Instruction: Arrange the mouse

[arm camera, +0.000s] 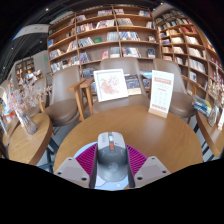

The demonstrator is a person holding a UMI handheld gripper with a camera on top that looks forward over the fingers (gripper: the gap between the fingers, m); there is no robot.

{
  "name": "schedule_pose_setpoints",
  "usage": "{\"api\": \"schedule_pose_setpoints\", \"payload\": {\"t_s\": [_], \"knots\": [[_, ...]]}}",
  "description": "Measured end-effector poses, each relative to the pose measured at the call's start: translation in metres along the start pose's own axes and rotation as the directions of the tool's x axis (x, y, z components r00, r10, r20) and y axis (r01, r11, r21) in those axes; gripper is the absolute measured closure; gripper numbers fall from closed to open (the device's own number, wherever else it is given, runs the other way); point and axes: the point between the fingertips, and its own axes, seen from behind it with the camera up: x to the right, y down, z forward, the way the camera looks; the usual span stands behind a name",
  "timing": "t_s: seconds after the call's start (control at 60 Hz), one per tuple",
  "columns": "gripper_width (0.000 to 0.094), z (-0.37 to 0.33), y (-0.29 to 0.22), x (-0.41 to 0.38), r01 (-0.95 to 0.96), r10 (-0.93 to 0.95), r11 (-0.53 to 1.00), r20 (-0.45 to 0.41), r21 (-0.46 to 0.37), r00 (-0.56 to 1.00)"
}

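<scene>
My claw (pixel 112 165) grips the mouse (pixel 112 152), a pale grey shell held by its flanks between both magenta pads (pixel 88 159), just above the round wooden worktop (pixel 130 130). I judge it light, rigid and smooth, so it may slip; the flanks suit gripping. Beyond stand two signs (pixel 110 84), text unreadable; farther, bookshelves (pixel 105 35).
</scene>
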Motion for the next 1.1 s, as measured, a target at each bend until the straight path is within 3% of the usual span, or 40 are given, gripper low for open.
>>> {"api": "schedule_pose_setpoints", "payload": {"t_s": [0.217,0.333,0.45,0.5,0.583,0.617,0.867,1.1], "knots": [[0.0498,0.031,0.059,-0.031,0.029,-0.032,0.996,-0.037,-0.086,0.999],[0.0487,0.038,0.068,-0.032,0.053,-0.057,0.997,-0.059,-0.062,0.997],[0.042,0.04,0.066,-0.031,0.067,-0.07,0.997,-0.077,-0.042,0.995],[0.0344,0.04,0.067,-0.034,0.066,-0.069,0.997,-0.068,-0.044,0.995],[0.0073,0.033,0.065,-0.036,0.047,-0.05,0.998,-0.059,-0.041,0.997],[0.0112,0.027,0.061,-0.035,0.045,-0.047,0.998,-0.062,-0.032,0.997],[0.0073,-0.081,0.04,-0.029,0.091,-0.088,0.993,-0.042,0.072,0.995],[0.0075,-0.201,0.056,-0.001,0.091,-0.084,0.992,-0.079,0.09,0.993]]}}
